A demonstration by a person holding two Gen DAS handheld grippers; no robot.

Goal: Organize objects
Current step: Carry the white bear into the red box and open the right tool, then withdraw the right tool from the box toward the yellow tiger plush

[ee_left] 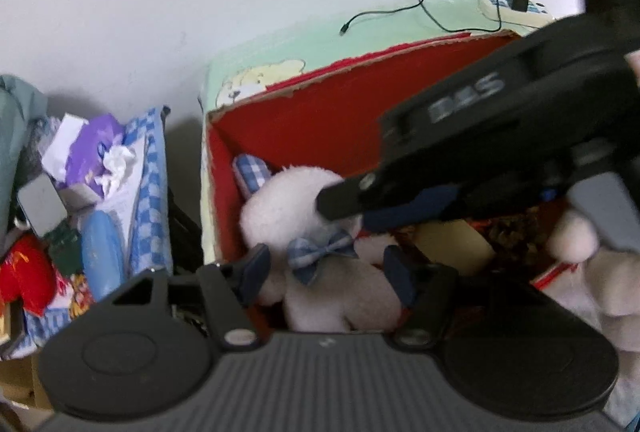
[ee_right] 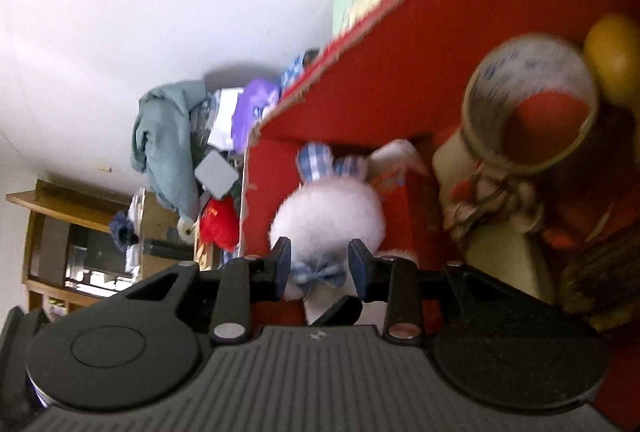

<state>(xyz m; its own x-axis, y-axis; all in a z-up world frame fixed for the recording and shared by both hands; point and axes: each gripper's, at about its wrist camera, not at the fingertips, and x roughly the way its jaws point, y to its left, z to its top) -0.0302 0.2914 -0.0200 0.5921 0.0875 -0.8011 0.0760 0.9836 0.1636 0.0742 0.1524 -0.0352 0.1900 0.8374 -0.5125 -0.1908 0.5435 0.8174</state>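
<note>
White wall fills the background behind one red box point(ee_left: 320, 111), and one plush rabbit point(ee_left: 304, 199) sits inside at its left corner, wearing one blue checked bow point(ee_left: 320, 252). Two grippers are in view. From the left wrist camera, the left gripper point(ee_left: 325, 274) has its fingers apart, one on each side of the rabbit's body, and whether they touch the fur is unclear. The right gripper point(ee_left: 352, 207) reaches in from the right over the rabbit's head; its fingertips look close together there, but blur hides the gap. From its own camera, the right gripper point(ee_right: 319, 264) flanks the rabbit's point(ee_right: 328, 211) neck at the bow point(ee_right: 318, 276), the pads seeming to press the fur on both sides. Two checked ears show above the head. One cup point(ee_right: 528, 103), blurred, and one yellow ball point(ee_right: 612, 55), cut off by the frame edge, lie deeper in the box point(ee_right: 400, 71). Left of the box, one pile of clutter point(ee_left: 80, 199) holds a red toy, tissue and checked cloth; the rest is hard to make out. One thin black cable point(ee_left: 420, 7) lies behind the box.
</note>
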